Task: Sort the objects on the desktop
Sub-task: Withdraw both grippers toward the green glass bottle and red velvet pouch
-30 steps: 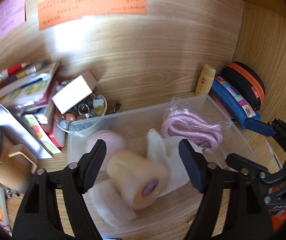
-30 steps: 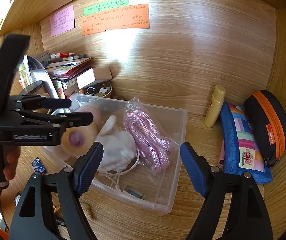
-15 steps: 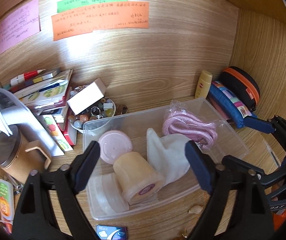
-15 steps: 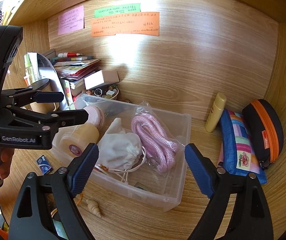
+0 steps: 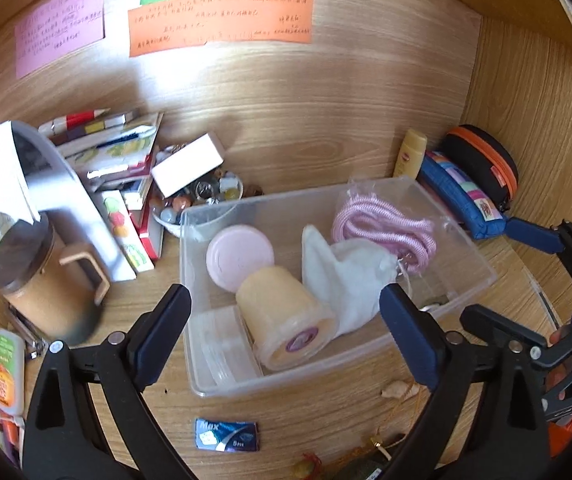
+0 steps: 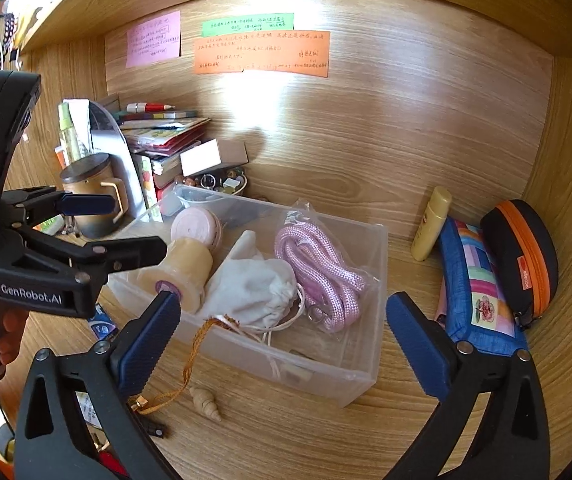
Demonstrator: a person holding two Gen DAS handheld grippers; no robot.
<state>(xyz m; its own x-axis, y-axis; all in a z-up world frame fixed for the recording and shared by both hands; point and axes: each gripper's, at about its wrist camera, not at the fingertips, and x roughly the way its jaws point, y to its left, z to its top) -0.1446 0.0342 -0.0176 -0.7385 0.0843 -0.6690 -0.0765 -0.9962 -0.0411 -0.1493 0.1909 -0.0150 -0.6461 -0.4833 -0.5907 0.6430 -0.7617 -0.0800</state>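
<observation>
A clear plastic bin [image 5: 481,276] [image 6: 373,376] stands on the wooden desk. In it lie a beige tape roll [image 5: 286,316] [image 6: 184,268], a pink round case [image 5: 240,250] [image 6: 196,226], a white cloth pouch [image 5: 349,276] [image 6: 252,294] and a bagged pink rope [image 5: 381,228] [image 6: 319,270]. My left gripper [image 5: 286,320] [image 6: 138,224] is open and empty, above the bin's near edge. My right gripper [image 6: 282,344] is open and empty, in front of the bin; in the left wrist view it shows at the right [image 5: 525,272].
A small shell [image 6: 206,402] [image 5: 399,391], an orange tassel cord [image 6: 194,356] and a blue packet [image 5: 228,434] lie in front of the bin. A mug [image 5: 42,280], books [image 5: 122,152] and a trinket bowl [image 5: 202,200] stand left. A yellow bottle [image 6: 431,224], blue pouch [image 6: 481,292] and black case [image 6: 521,256] stand right.
My left gripper has let go of the beige tape roll, which now lies in the bin, and has drawn back and up. My right gripper has drawn back slightly.
</observation>
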